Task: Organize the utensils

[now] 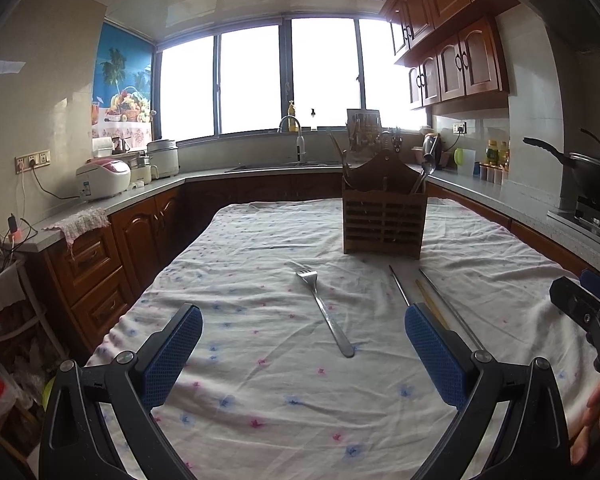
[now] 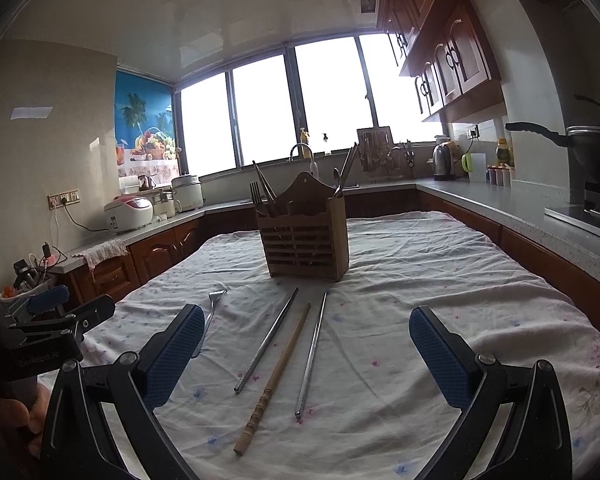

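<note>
A wooden slatted utensil holder [image 1: 383,222] [image 2: 306,246] stands upright on the floral tablecloth [image 1: 260,400], with several utensils in it. A steel fork [image 1: 326,312] [image 2: 212,312] lies on the cloth before it. Two steel chopsticks [image 2: 266,340] [image 2: 311,354] and a bamboo chopstick [image 2: 276,378] lie side by side; they show in the left wrist view [image 1: 440,300] too. My left gripper [image 1: 303,354] is open and empty above the cloth, near the fork's handle. My right gripper [image 2: 307,356] is open and empty over the chopsticks.
Wooden cabinets and grey counters [image 1: 148,190] surround the table. A rice cooker [image 1: 102,178], a sink tap [image 1: 294,128], a kettle [image 2: 443,160] and a wok on the stove [image 1: 592,172] stand along them. The table edge drops off at left [image 1: 112,328].
</note>
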